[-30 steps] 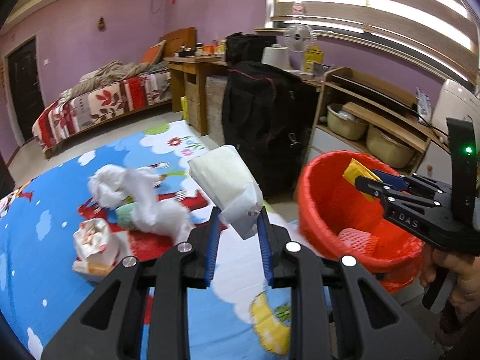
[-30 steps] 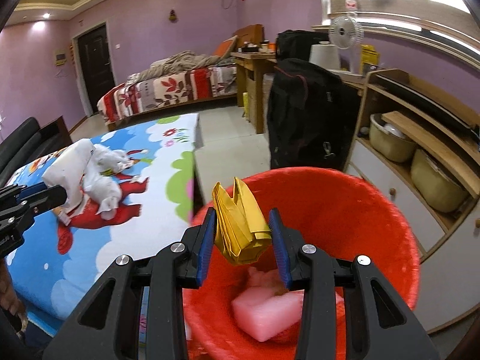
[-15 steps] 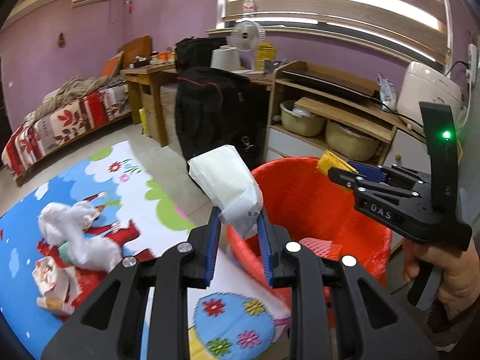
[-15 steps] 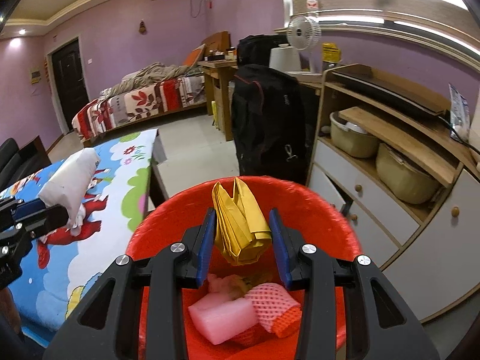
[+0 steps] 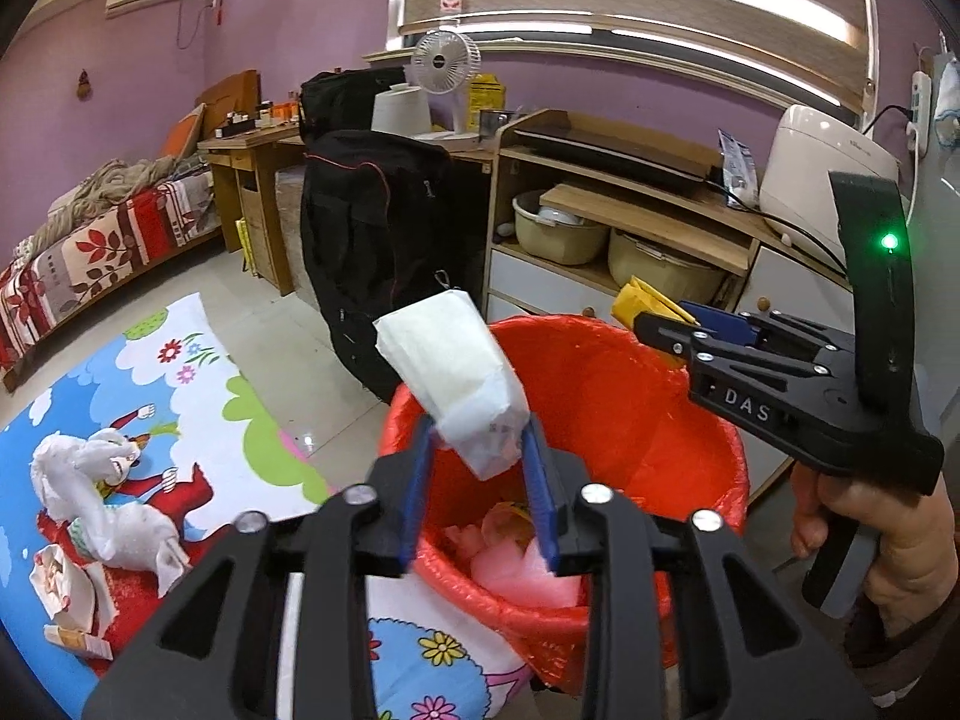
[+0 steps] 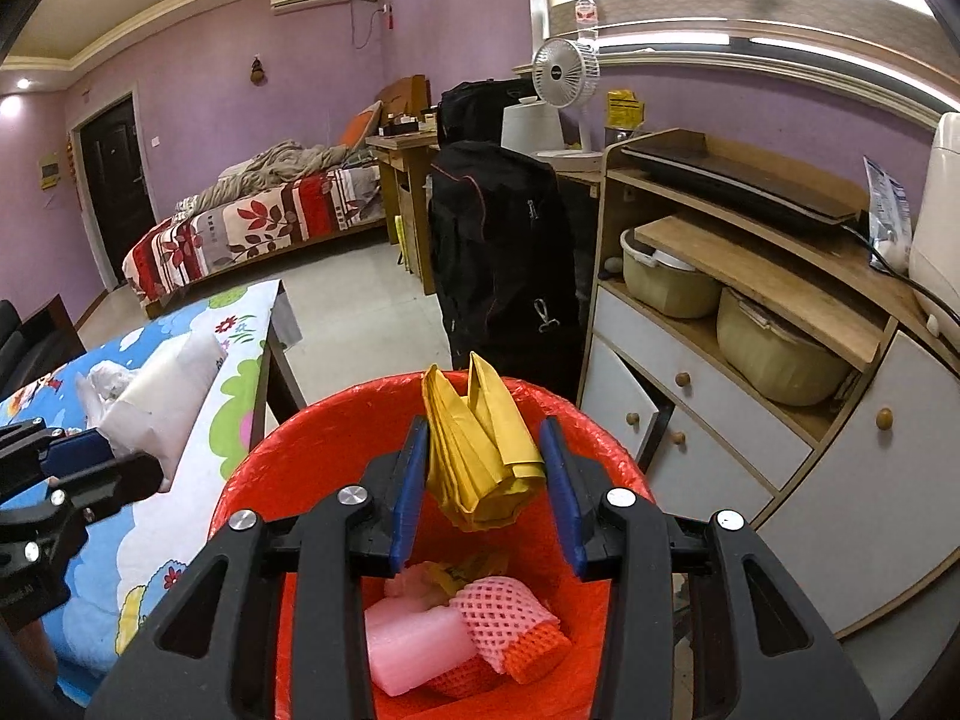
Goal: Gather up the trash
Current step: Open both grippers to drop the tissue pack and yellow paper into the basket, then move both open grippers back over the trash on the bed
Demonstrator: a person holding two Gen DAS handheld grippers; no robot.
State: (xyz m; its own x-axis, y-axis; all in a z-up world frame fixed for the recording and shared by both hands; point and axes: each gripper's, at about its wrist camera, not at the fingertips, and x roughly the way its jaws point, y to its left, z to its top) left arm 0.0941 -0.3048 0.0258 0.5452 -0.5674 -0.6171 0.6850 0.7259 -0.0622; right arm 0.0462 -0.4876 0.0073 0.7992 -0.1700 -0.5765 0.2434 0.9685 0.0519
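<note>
My left gripper is shut on a white tissue packet and holds it over the near rim of the red bin. My right gripper is shut on a crumpled yellow paper above the same red bin, which holds pink foam and a foam net. In the left wrist view the right gripper reaches in from the right over the bin's far rim with the yellow paper. The left gripper with its white packet shows at the left of the right wrist view.
A table with a cartoon cloth lies left of the bin, with crumpled white tissue and torn wrappers on it. A black bag and a wooden cabinet with basins stand behind the bin.
Both grippers have moved over the red bin, the left one swinging right from above the table. Both keep hold of their trash. The right gripper's jaws look slightly wider.
</note>
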